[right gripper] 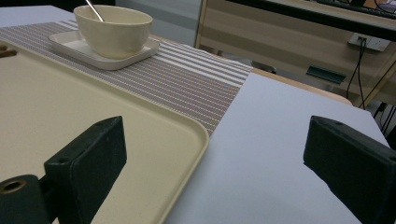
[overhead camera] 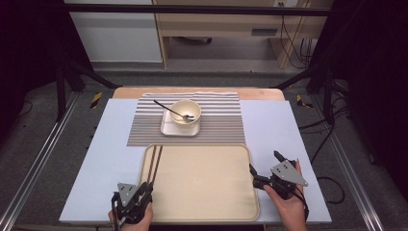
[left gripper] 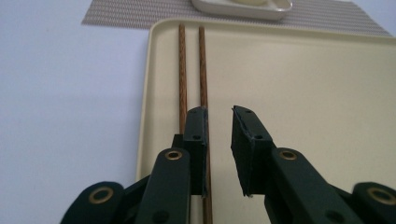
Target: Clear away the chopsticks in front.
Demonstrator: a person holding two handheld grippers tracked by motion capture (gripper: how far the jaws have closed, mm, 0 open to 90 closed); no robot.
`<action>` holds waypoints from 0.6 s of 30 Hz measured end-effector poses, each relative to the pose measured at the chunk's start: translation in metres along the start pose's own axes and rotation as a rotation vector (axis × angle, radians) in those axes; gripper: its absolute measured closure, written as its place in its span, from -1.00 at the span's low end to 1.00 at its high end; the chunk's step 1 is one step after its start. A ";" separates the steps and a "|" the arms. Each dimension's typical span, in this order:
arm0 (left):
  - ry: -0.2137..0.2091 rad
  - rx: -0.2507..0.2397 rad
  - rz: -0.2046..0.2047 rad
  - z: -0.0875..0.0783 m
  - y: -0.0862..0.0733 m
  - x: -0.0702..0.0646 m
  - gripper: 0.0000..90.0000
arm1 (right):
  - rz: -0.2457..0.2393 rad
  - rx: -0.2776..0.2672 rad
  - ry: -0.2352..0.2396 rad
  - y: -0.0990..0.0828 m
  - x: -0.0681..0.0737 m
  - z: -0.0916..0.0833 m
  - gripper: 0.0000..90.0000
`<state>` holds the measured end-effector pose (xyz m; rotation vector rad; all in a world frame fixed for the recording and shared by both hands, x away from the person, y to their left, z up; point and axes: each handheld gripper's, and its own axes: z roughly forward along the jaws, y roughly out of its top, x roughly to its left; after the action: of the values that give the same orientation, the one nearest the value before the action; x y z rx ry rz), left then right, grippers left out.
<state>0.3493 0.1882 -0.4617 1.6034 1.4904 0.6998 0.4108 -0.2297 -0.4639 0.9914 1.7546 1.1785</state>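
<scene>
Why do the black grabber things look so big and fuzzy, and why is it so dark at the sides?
In the left gripper view the jaws sit close to the camera, so they loom large and soft-edged, while the chopsticks stay fairly sharp. In the right gripper view the bowl is clearer than the near jaws. In the high view the tray is evenly lit, the room's edges dark.

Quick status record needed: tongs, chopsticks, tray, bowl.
left tongs: open, nothing between pads, over tray's left side
right tongs: open wide, astride tray's right rim
chopsticks: side by side on tray, beside left tongs
tray: near edge of table
bowl: on plate on striped mat, spoon inside
</scene>
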 end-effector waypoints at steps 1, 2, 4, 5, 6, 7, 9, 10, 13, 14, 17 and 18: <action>-0.004 -0.007 0.007 0.001 0.004 0.000 0.65 | 0.000 0.000 0.000 0.000 0.000 0.000 -0.86; -0.012 -0.014 0.019 0.004 0.009 -0.001 0.64 | 0.000 0.001 -0.002 0.000 0.000 0.000 -0.86; -0.025 -0.012 0.034 0.007 0.016 -0.002 0.59 | -0.002 0.006 -0.004 -0.001 -0.001 0.001 -0.86; -0.038 -0.008 0.046 0.010 0.020 -0.002 0.57 | -0.002 0.010 -0.003 -0.001 -0.001 0.001 -0.86; -0.042 -0.003 0.054 0.012 0.022 -0.003 0.53 | -0.004 0.014 -0.005 -0.002 -0.001 0.001 -0.86; -0.044 -0.002 0.070 0.015 0.025 -0.005 0.50 | -0.003 0.015 -0.006 -0.002 -0.001 0.001 -0.86; -0.060 0.002 0.095 0.020 0.029 -0.007 0.43 | -0.002 0.017 -0.008 -0.002 -0.001 0.002 -0.86; -0.065 0.002 0.100 0.022 0.031 -0.008 0.38 | -0.003 0.016 -0.009 -0.002 -0.001 0.002 -0.86; -0.074 -0.001 0.125 0.029 0.038 -0.012 0.29 | -0.003 0.018 -0.012 -0.002 -0.002 0.002 -0.86; -0.076 -0.001 0.134 0.030 0.040 -0.013 0.25 | -0.005 0.018 -0.012 -0.002 -0.002 0.002 -0.86; -0.084 -0.007 0.155 0.035 0.048 -0.016 0.20 | -0.006 0.018 -0.012 -0.002 -0.002 0.002 -0.86; -0.084 -0.002 0.167 0.036 0.051 -0.016 0.14 | -0.007 0.019 -0.011 -0.002 -0.002 0.002 -0.86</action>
<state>0.4038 0.1672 -0.4348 1.7487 1.3064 0.7167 0.4134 -0.2314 -0.4661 1.0008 1.7623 1.1518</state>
